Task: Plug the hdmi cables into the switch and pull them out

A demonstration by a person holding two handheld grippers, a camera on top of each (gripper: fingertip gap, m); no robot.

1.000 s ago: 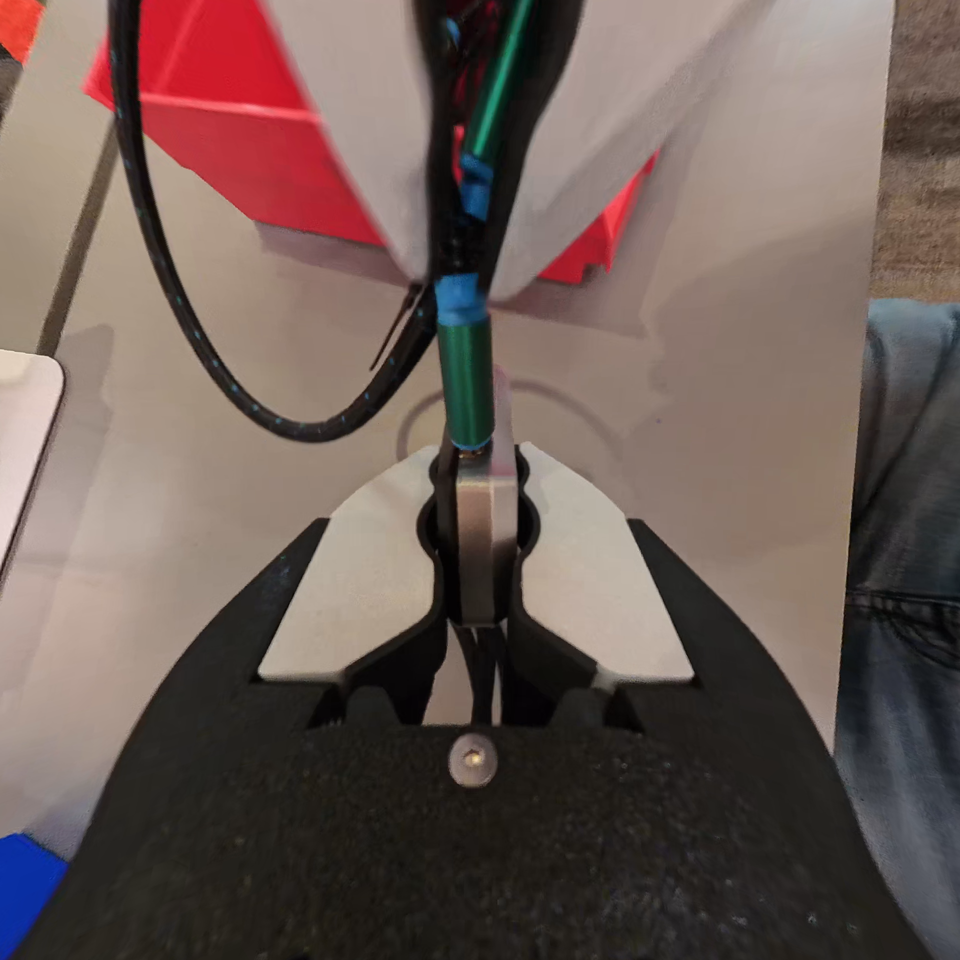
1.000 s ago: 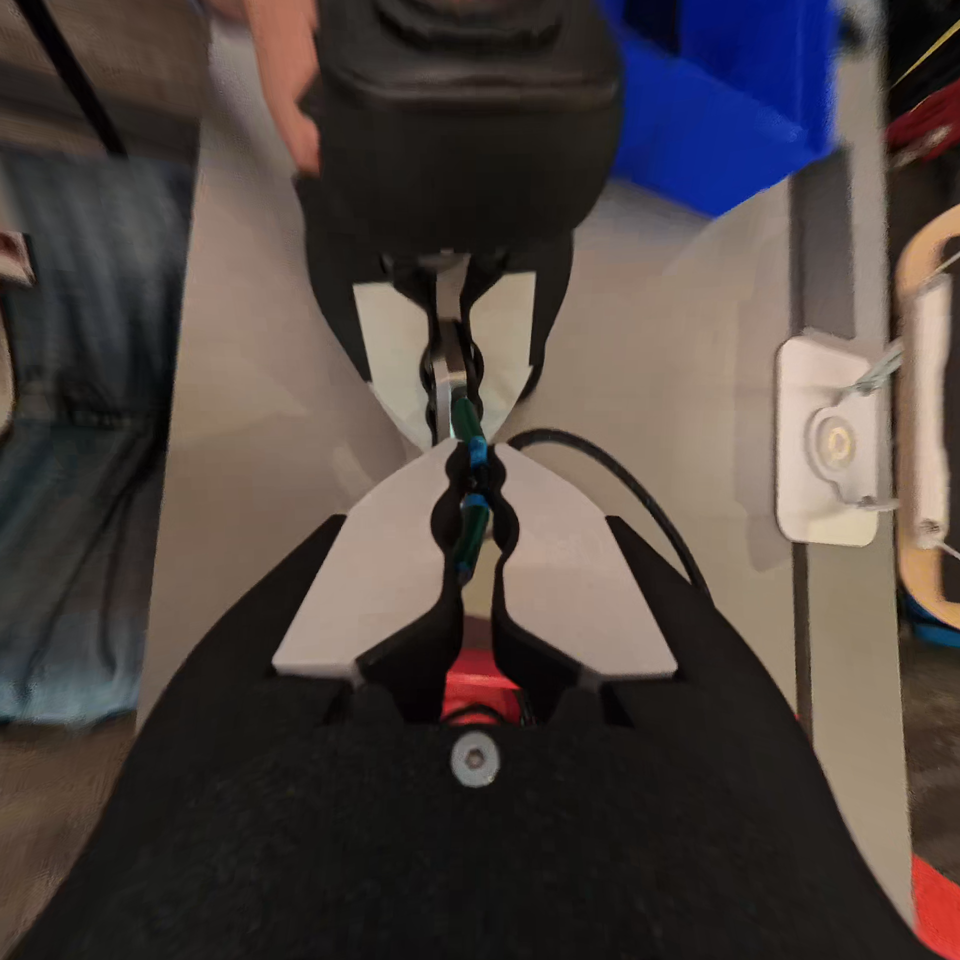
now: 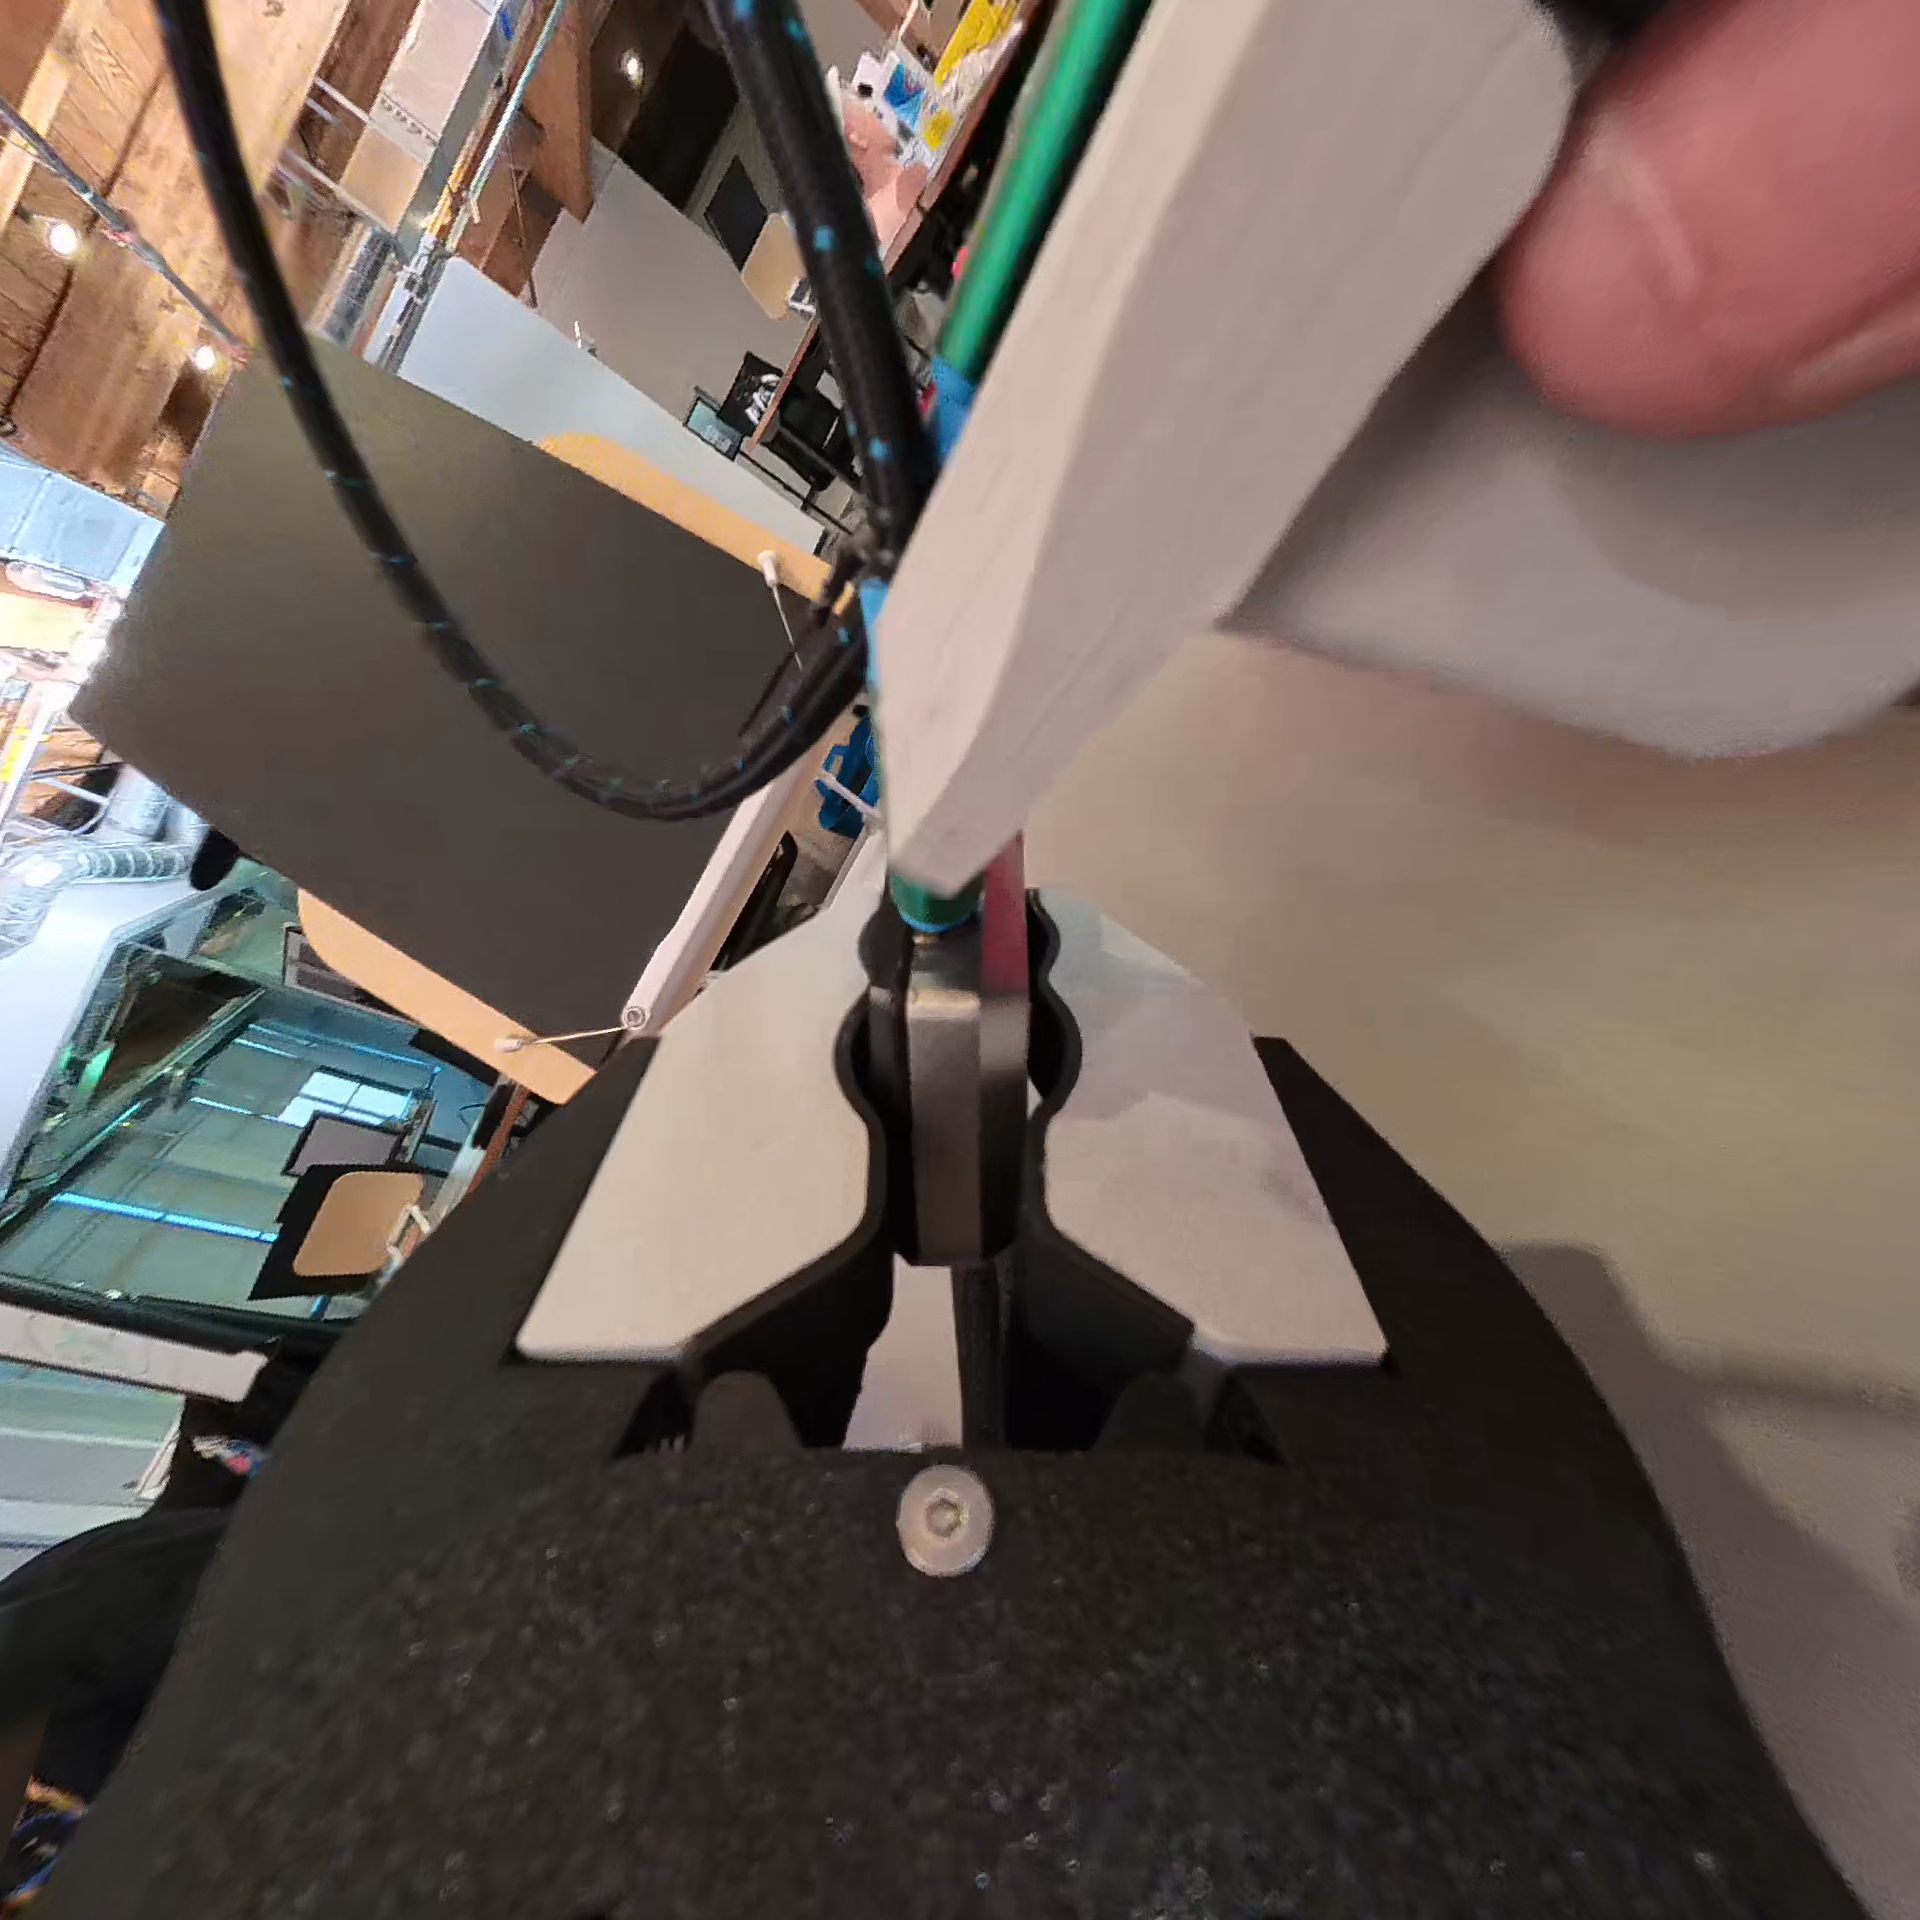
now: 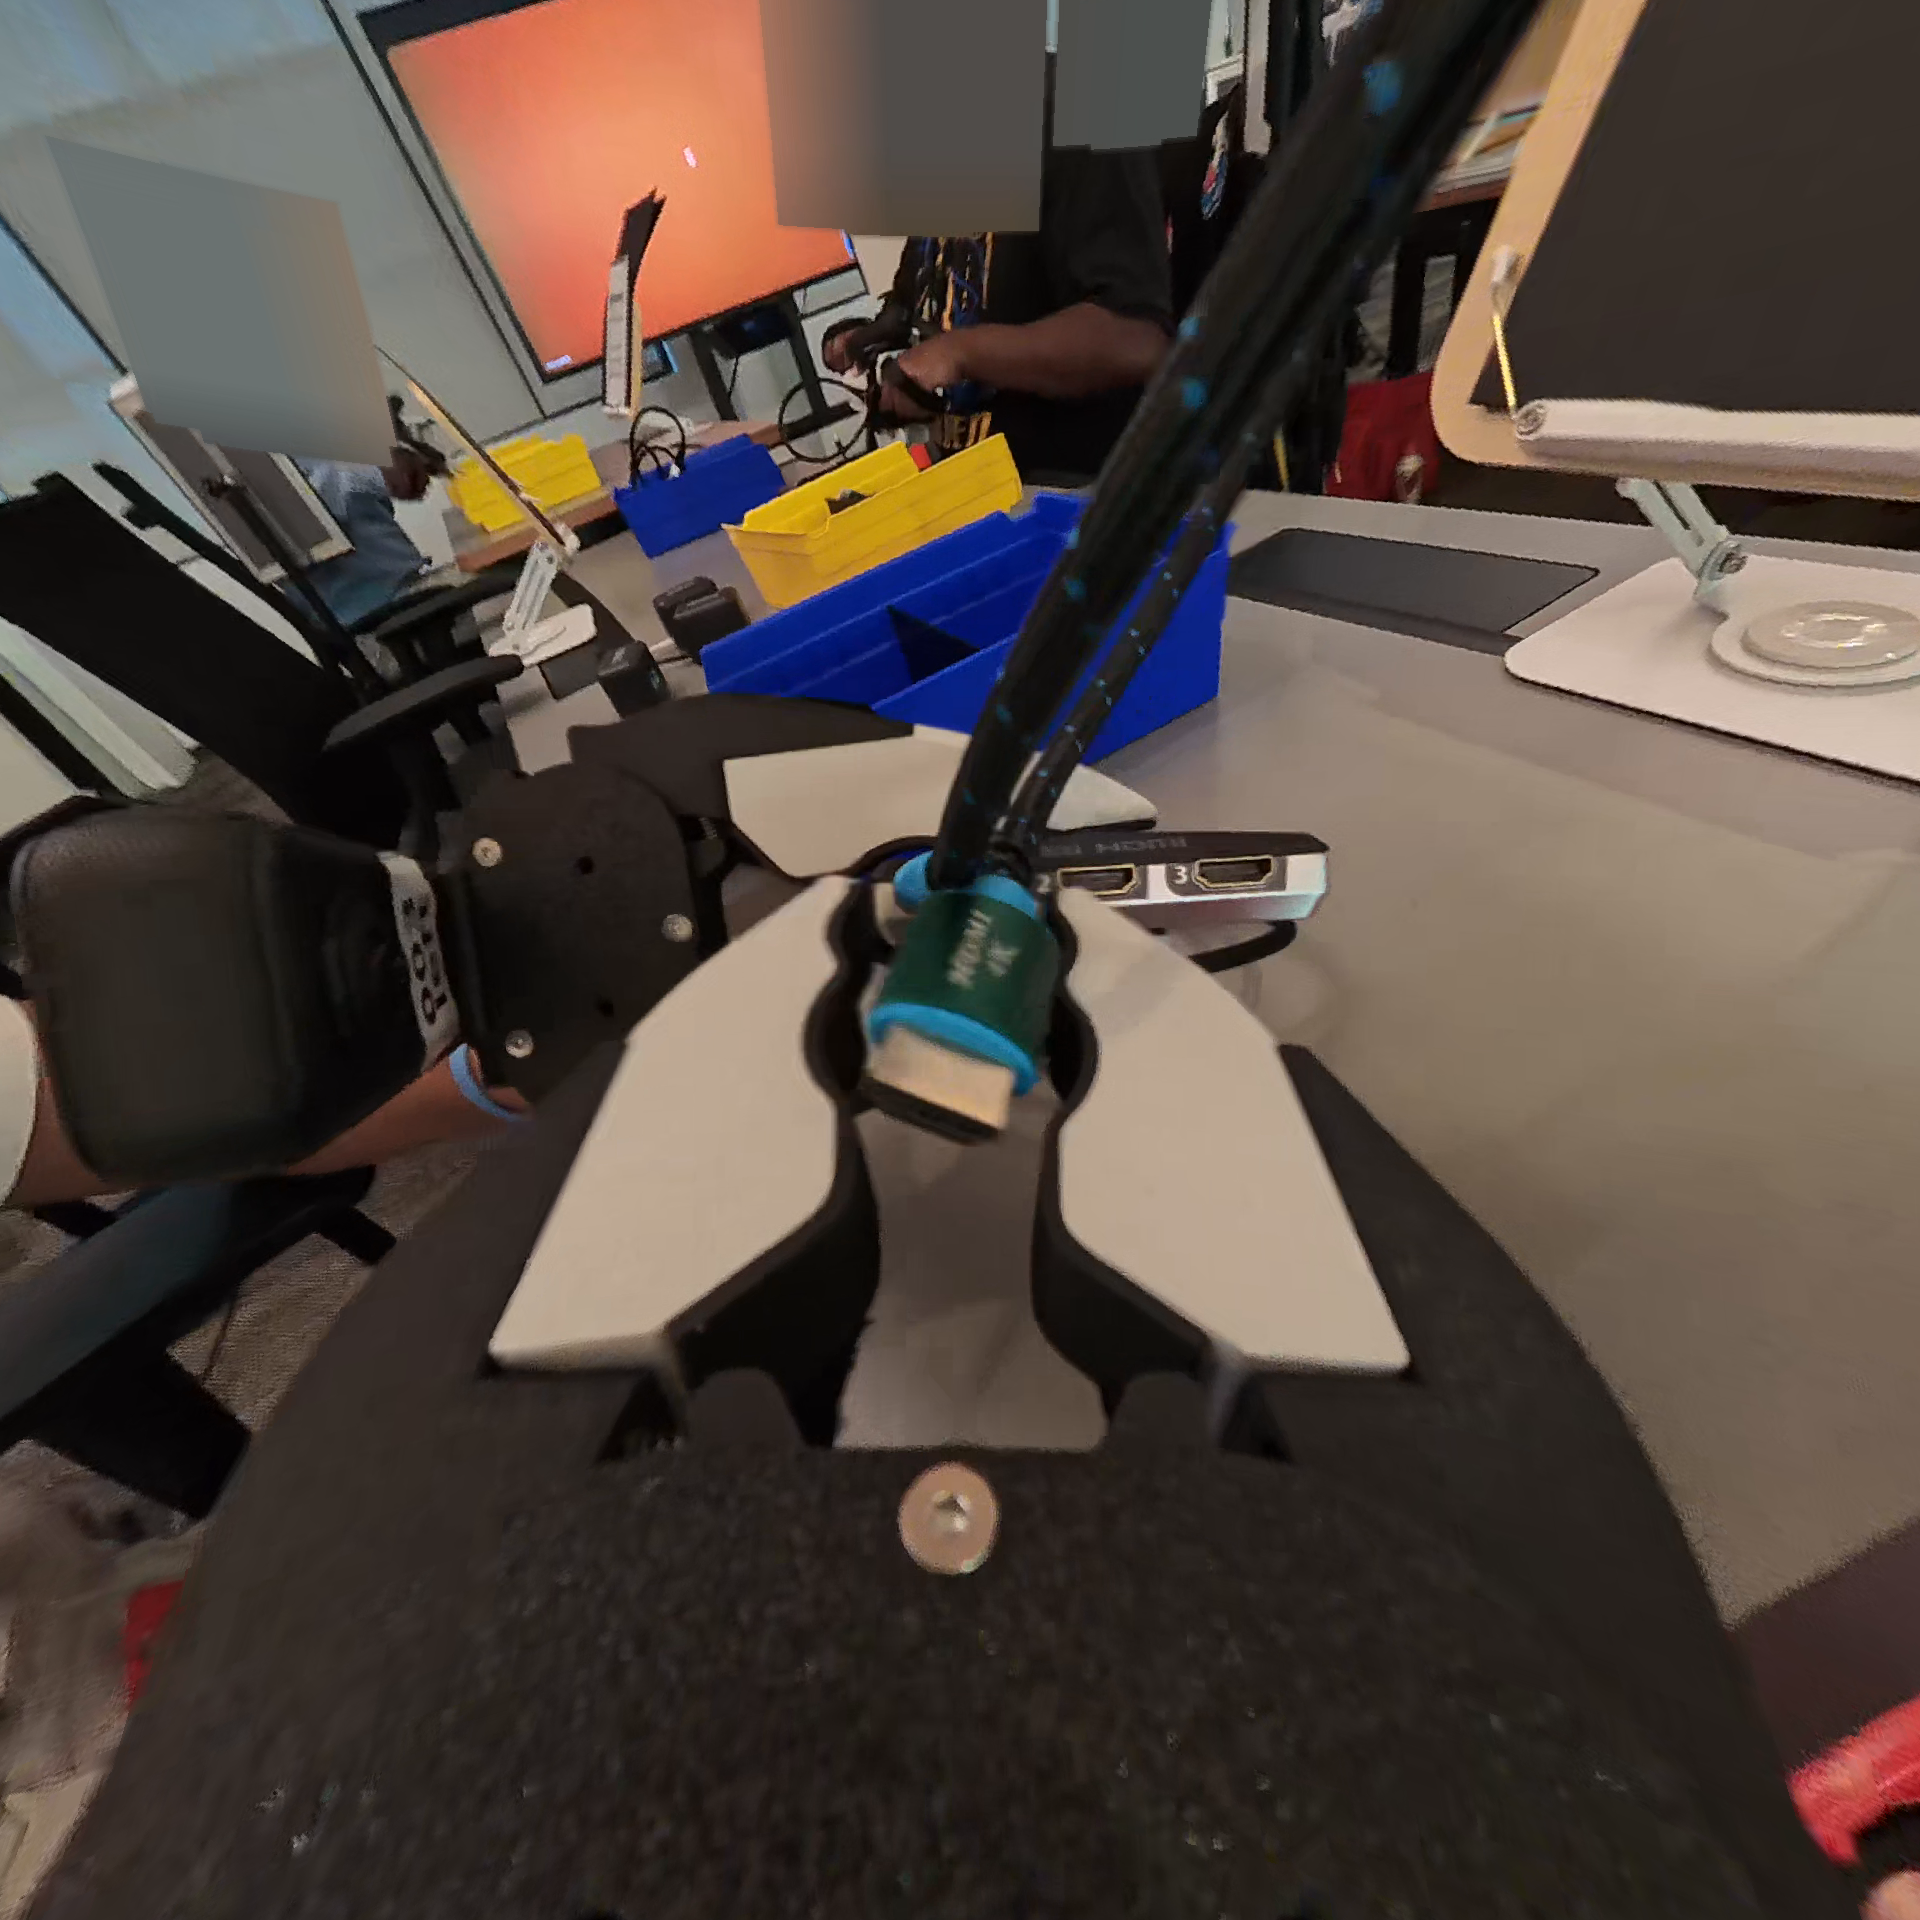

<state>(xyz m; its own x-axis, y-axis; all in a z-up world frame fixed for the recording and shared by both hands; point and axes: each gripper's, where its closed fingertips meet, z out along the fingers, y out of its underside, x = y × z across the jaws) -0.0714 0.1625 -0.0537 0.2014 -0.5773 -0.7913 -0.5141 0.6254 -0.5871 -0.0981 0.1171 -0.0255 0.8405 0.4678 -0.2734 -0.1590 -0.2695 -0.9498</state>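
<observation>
With my right gripper (image 4: 951,997) clamped on the green plug (image 4: 961,987) of one cable (image 4: 1174,457), its metal tip points back toward me, free of any socket. Just past my fingertips lies the switch (image 4: 1236,878), flat on the grey table (image 4: 1558,935), two sockets facing me. My left gripper (image 3: 951,1049) is closed tight on the thin edge of that switch (image 3: 940,1122), reaching in from my left in the right wrist view (image 4: 935,800). Beyond the switch sits a blue bin (image 4: 831,655), with a yellow bin (image 4: 883,520) farther back. To the far right stands a white stand (image 4: 1714,655). A black braided cable (image 3: 343,488) loops ahead of my left gripper.
</observation>
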